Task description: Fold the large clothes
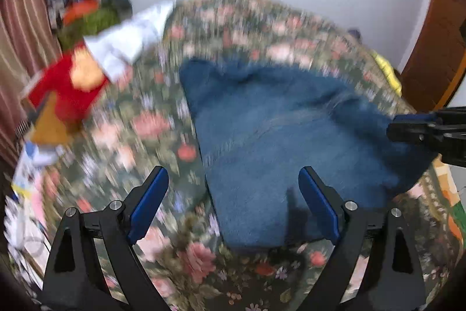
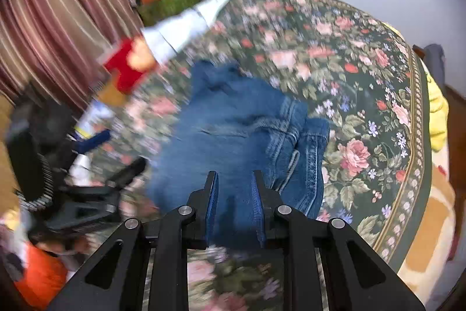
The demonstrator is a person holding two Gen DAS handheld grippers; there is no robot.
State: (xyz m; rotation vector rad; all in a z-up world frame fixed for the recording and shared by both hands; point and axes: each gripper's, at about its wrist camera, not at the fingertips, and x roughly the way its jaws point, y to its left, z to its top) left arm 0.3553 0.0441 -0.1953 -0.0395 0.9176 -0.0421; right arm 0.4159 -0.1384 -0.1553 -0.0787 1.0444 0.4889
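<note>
A blue denim garment (image 1: 276, 121) (image 2: 233, 121) lies crumpled on a floral bedspread (image 1: 247, 19) (image 2: 349, 63). My left gripper (image 1: 233, 171) hangs over the garment's near left edge with its jaws wide apart and nothing pinched; the right wrist view shows it blurred at the left (image 2: 119, 150). My right gripper (image 2: 234, 174) is shut on a fold of the denim, whose seamed edge runs past its right finger. In the left wrist view the right gripper (image 1: 391, 126) holds the garment's right side slightly lifted. Both views are motion-blurred.
A red garment (image 1: 67, 95) (image 2: 125, 69) and a white one (image 1: 131, 34) (image 2: 186, 25) lie at the bed's far left. A striped curtain (image 1: 17, 19) (image 2: 58, 19) hangs left, a wooden door (image 1: 437, 34) stands right. Yellow cloth (image 2: 437, 112) edges the bed.
</note>
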